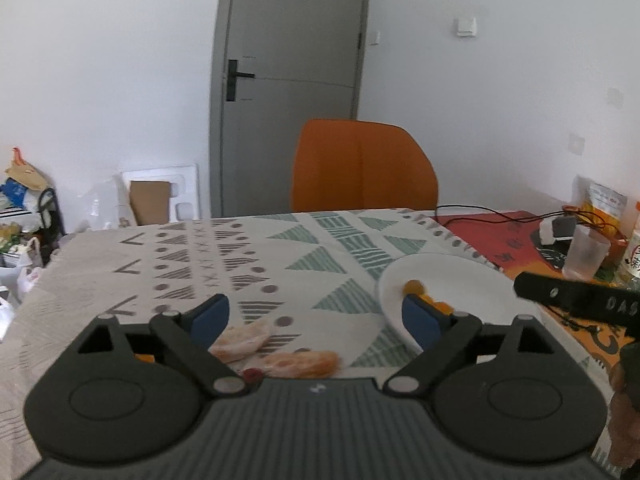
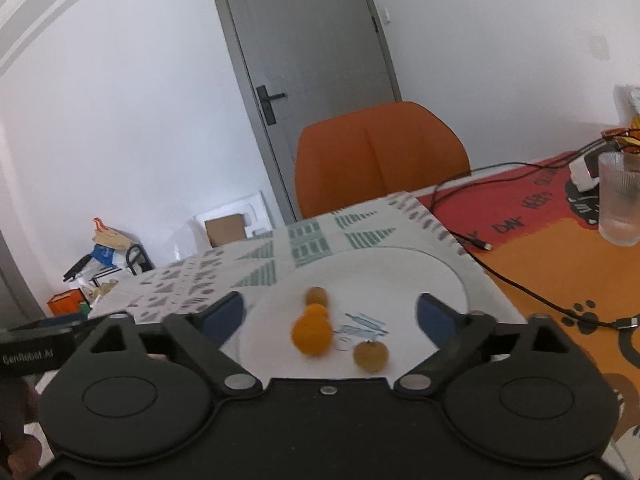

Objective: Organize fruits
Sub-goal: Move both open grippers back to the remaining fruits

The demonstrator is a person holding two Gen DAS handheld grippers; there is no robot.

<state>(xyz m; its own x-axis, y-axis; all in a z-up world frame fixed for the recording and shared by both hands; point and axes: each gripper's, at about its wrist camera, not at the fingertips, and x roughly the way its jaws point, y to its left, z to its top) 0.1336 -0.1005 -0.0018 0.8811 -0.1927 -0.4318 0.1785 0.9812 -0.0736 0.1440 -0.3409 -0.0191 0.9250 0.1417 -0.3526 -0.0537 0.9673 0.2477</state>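
On the white plate (image 2: 420, 280), seen from the right wrist, a round orange fruit (image 2: 311, 335) sits near the middle, with a smaller orange one (image 2: 316, 311) touching it just behind and a brownish one (image 2: 317, 295) behind that, the three in a short line. A fourth, dull yellow-brown fruit (image 2: 371, 355) lies apart toward the near rim, beside a faint blue print on the plate. All four lie between the blue pads of the right gripper (image 2: 330, 314), whose jaws are spread wide and hold nothing.

In the left wrist view, two peeled pale orange segments (image 1: 244, 340) (image 1: 304, 363) rest on the patterned tablecloth (image 1: 280, 256), left of the plate (image 1: 460, 284), with a small red bit (image 1: 252, 374) just beside them at the gripper's body. They lie low between the fingers of the left gripper (image 1: 318, 316), nearer its left pad; its jaws also stand wide and empty. Its right pad overlaps the plate's rim, where orange fruit (image 1: 414, 287) shows.

The right gripper's black body (image 1: 576, 300) juts in at the right edge of this view. Beyond the table stand an orange chair (image 1: 362, 168) and a grey door (image 1: 292, 80). On the red and orange mat (image 2: 560, 248) at the right are a ribbed clear glass (image 2: 620, 196) and a black cable (image 2: 520, 280).
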